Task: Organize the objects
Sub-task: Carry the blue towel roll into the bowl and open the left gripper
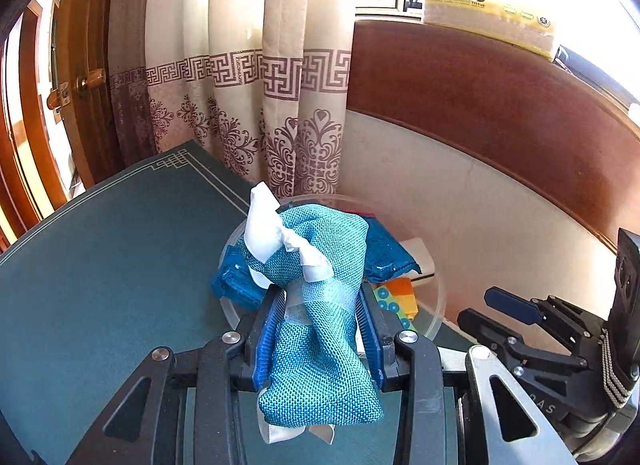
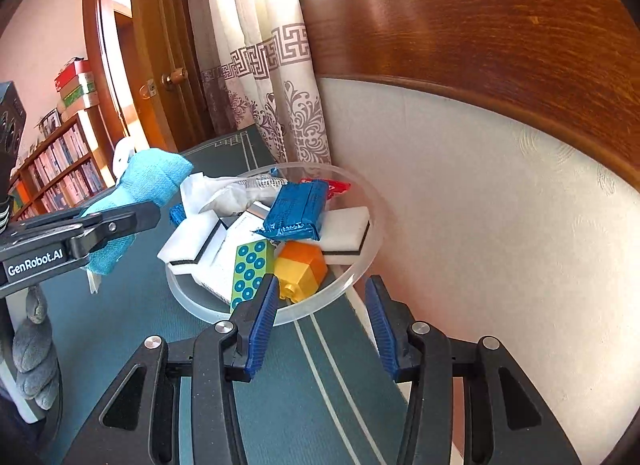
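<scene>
A dark green surface with pale border lines runs up to a patterned curtain at the far side and a wood-and-white wall panel on the right. At its far right edge, against the wall, sits a clear round tray heaped with small items: a white sponge block, a blue foil packet, an orange and yellow toy block, and a green card with blue dots. The left gripper is clamped on a teal mesh pouch, pinching it at its waist; the pouch, tied with white ribbon, is held in the air just near and left of the tray. The right gripper hovers at the tray's near rim with its blue pads apart, gripping nothing.
</scene>
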Available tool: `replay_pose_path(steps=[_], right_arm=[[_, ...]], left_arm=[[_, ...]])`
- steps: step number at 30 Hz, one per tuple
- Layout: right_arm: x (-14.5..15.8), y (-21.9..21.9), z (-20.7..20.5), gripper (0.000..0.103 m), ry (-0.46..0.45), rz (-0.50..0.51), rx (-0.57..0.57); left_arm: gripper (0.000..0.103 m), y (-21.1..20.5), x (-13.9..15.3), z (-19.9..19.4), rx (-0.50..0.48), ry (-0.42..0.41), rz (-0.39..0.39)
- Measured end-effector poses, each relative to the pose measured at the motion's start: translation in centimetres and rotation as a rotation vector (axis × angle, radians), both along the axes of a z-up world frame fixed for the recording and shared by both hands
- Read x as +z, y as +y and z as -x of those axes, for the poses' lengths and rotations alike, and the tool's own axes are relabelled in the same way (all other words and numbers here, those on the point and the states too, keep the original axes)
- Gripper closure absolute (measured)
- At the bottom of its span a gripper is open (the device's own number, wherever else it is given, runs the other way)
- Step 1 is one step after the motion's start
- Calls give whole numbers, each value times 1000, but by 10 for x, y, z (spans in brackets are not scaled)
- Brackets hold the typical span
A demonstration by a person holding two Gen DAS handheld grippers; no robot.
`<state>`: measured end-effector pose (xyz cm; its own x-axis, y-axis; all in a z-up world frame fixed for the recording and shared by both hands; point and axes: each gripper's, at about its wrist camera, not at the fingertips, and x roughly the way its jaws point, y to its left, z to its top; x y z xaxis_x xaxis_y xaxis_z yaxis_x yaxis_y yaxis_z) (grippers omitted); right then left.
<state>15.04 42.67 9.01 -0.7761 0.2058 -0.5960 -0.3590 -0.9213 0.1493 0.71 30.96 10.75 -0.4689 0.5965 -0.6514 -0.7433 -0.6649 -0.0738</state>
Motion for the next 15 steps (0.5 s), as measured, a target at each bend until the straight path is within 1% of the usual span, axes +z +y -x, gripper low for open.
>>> replay_pose_path(steps=[5,9,12,14,15], right_arm=[[-7,2,-4,56,-4,18,30],[-12,1,-7,56,-6,33,45],[-14,1,-8,56,-3,42,49],[-16,1,-8,56,-2,52,50],[-17,0,-8,56,-2,55,51]], left_arm=[[64,34,-4,8,-22,-43,3],[64,56,-11,15,-22,-47,21],[63,65,-18,23,-7,-59,31],[60,67,-21,28,4,-67,30],[45,66,-22,30,15,-69,28]])
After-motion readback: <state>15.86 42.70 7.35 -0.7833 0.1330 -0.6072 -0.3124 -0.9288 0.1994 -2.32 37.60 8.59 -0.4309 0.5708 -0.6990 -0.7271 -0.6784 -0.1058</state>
